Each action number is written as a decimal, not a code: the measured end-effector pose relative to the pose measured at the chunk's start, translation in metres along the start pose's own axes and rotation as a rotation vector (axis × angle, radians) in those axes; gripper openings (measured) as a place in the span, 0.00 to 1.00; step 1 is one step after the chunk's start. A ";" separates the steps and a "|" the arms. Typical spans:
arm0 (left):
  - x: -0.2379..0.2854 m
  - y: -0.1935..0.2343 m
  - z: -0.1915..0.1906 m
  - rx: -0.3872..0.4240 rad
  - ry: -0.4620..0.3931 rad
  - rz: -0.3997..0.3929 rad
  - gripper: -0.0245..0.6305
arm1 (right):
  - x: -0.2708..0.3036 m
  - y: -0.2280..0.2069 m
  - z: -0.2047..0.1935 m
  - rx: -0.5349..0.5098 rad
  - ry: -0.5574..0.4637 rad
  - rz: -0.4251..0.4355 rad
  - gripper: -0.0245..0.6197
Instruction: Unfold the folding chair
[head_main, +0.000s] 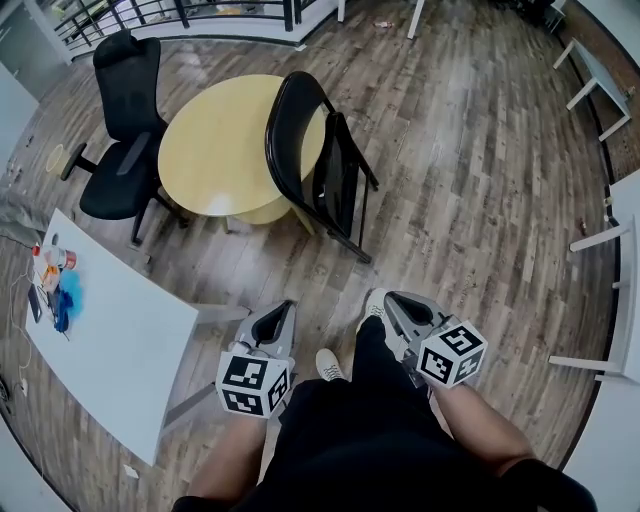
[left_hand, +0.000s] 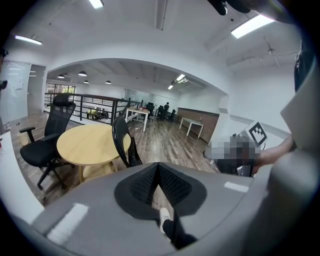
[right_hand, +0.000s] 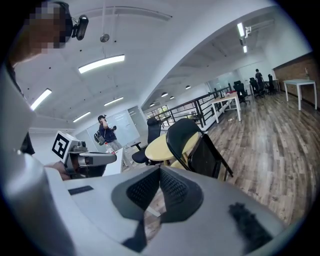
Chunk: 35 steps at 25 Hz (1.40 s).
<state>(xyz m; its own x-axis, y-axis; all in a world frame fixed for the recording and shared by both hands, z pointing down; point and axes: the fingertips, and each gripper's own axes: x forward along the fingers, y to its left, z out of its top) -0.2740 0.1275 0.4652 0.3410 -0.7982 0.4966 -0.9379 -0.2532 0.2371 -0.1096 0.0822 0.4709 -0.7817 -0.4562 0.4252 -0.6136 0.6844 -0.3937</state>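
The left gripper and right gripper both have their jaws pressed together on nothing, their cubes bearing black-and-white square markers, while ahead the black folding chair stands folded beside the round yellow table.

L hand-held gripper & R hand-held gripper both closed, empty (jaws pressed together), pointing fwd, slightly down.

We are standing in an open-plan office: we are seeing a black swivel chair by a round yellow table, white desks on wood-plank flooring, strip lights overhead, and further desks beyond a black railing.
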 end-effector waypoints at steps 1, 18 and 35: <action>0.003 0.000 0.003 -0.014 -0.004 -0.004 0.05 | 0.001 -0.004 0.002 0.008 -0.001 0.000 0.05; 0.069 0.000 0.042 0.015 0.014 -0.016 0.05 | 0.015 -0.081 0.041 0.086 -0.048 -0.045 0.05; 0.166 -0.028 0.115 0.069 0.005 -0.063 0.05 | 0.021 -0.170 0.109 0.078 -0.128 -0.075 0.05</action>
<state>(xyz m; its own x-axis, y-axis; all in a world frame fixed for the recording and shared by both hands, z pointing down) -0.1985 -0.0609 0.4457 0.3999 -0.7769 0.4864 -0.9166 -0.3402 0.2102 -0.0339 -0.1055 0.4575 -0.7384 -0.5760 0.3507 -0.6734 0.6021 -0.4289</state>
